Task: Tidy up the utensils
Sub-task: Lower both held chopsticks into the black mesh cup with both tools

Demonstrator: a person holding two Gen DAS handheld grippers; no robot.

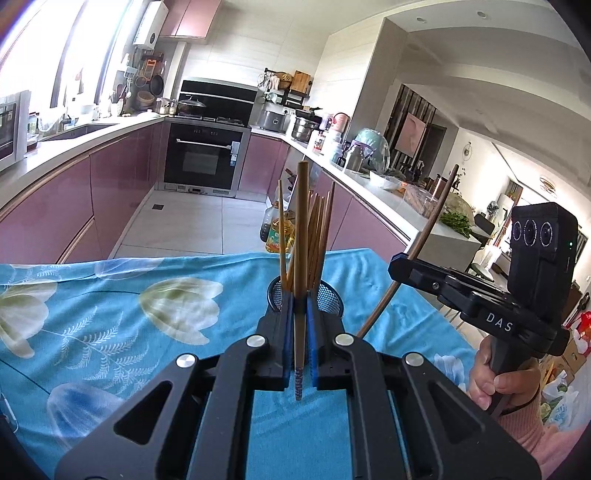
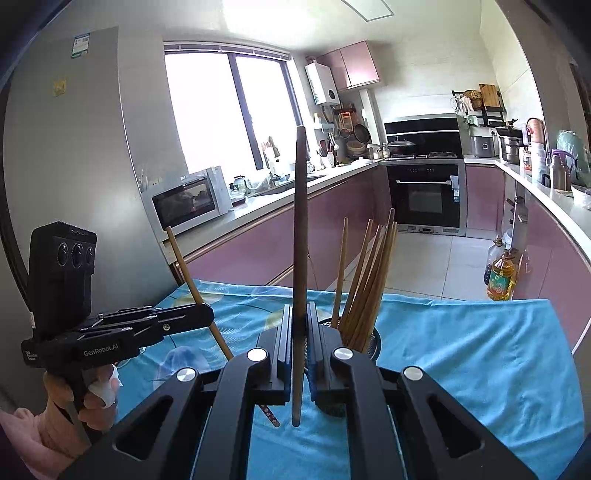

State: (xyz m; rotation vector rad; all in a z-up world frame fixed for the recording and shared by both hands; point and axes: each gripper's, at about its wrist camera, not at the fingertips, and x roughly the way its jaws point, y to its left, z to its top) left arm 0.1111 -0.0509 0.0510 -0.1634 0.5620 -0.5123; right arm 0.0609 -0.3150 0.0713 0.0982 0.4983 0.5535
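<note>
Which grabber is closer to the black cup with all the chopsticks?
Probably the left. The left gripper sits right at the black mesh cup, holding a chopstick. The right gripper, holding the darker chopstick, is beside the cup, so it's close.

Daylight was the main source, entering through the kitchen window (image 2: pixel 229 110), which was blown out to plain white in both views. A ceiling light panel (image 2: pixel 369 9) also glared. The scene was bright overall, with soft, faint shadows on the blue tablecloth (image 1: pixel 110 295). Fisheye distortion bent the countertop (image 1: pixel 55 155) and walls strongly, with dark vignetting at the corners. Central detail was sharp; the nearest gripper parts were slightly soft.
</note>
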